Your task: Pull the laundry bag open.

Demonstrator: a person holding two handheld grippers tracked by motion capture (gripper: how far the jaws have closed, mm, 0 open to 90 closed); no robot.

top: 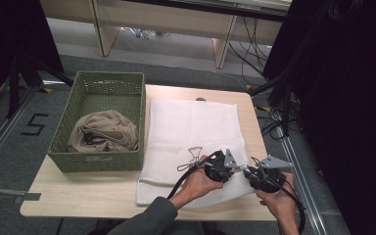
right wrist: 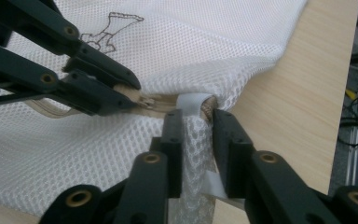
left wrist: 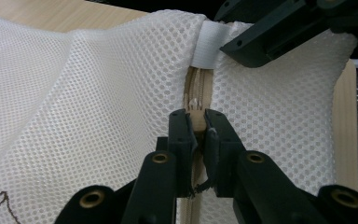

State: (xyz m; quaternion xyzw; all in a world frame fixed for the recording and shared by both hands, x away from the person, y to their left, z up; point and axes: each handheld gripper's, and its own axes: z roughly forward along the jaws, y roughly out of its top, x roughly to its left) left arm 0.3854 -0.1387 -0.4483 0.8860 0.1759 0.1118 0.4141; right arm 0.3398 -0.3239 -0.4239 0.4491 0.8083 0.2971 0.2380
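Observation:
A white mesh laundry bag with a small embroidered figure lies flat on the wooden table. Both grippers meet at its near right corner. My left gripper is shut on the beige zipper at the bag's edge, seemingly on the pull. In the high view that left gripper points right from the person's left hand. My right gripper is shut on the bag's corner just below the white fabric tab. The right gripper faces the left one, tips almost touching.
A green woven basket stands on the table's left half, beside the bag, with a crumpled beige garment inside. The table's right edge runs close to the grippers. Cables and black stands sit on the floor at the right.

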